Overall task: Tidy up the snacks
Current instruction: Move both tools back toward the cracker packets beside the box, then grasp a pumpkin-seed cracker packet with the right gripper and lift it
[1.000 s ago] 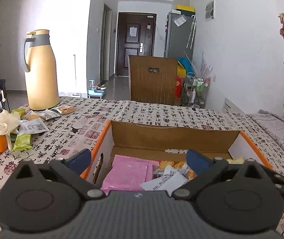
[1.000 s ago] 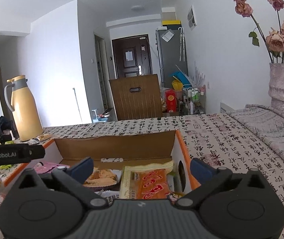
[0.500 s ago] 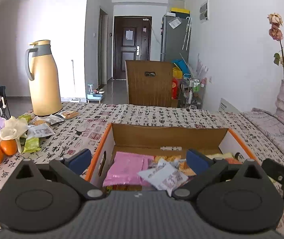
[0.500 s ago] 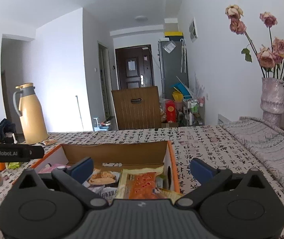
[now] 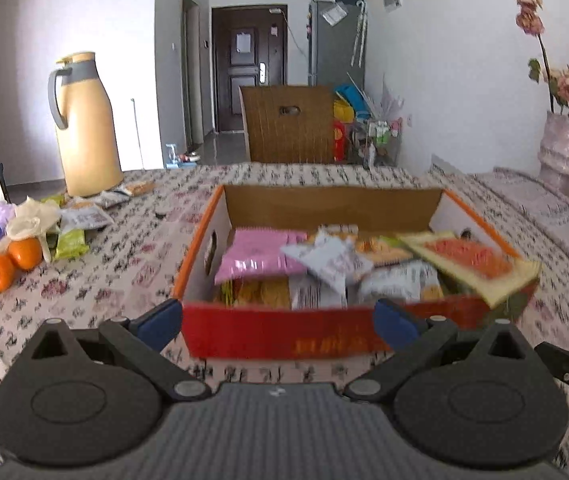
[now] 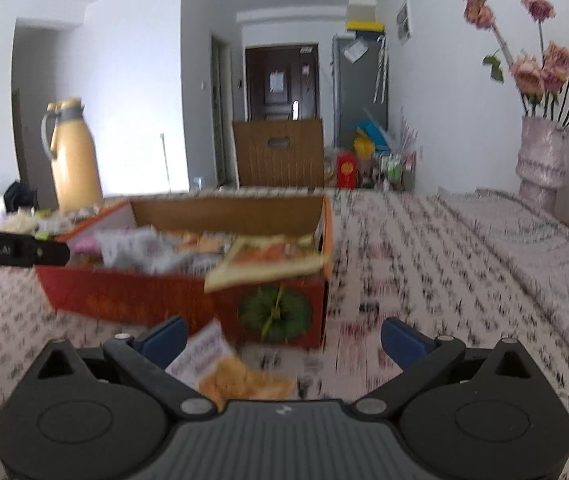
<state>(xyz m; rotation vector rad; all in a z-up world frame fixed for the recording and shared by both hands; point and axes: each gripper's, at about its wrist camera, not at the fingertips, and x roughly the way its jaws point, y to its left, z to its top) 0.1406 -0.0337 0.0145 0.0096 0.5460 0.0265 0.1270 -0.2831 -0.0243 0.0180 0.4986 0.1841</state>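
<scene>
One loose packet (image 6: 228, 368): on bench, 6 o'clock from box (image 6: 188, 304)
Nearer: right tongs (image 6: 282, 336), apart, packet between them
Left tongs (image 5: 276, 320): apart, empty

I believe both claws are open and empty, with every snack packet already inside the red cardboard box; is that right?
Not quite: the right wrist view shows one snack packet lying on the tablecloth, outside the red cardboard box, just ahead of the right claw. Both claws, including the left claw, are indeed open and empty.

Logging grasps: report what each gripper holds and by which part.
Nothing is held. The left gripper and right gripper are both open; a snack packet lies on the table between the right fingers, ungripped.
</scene>
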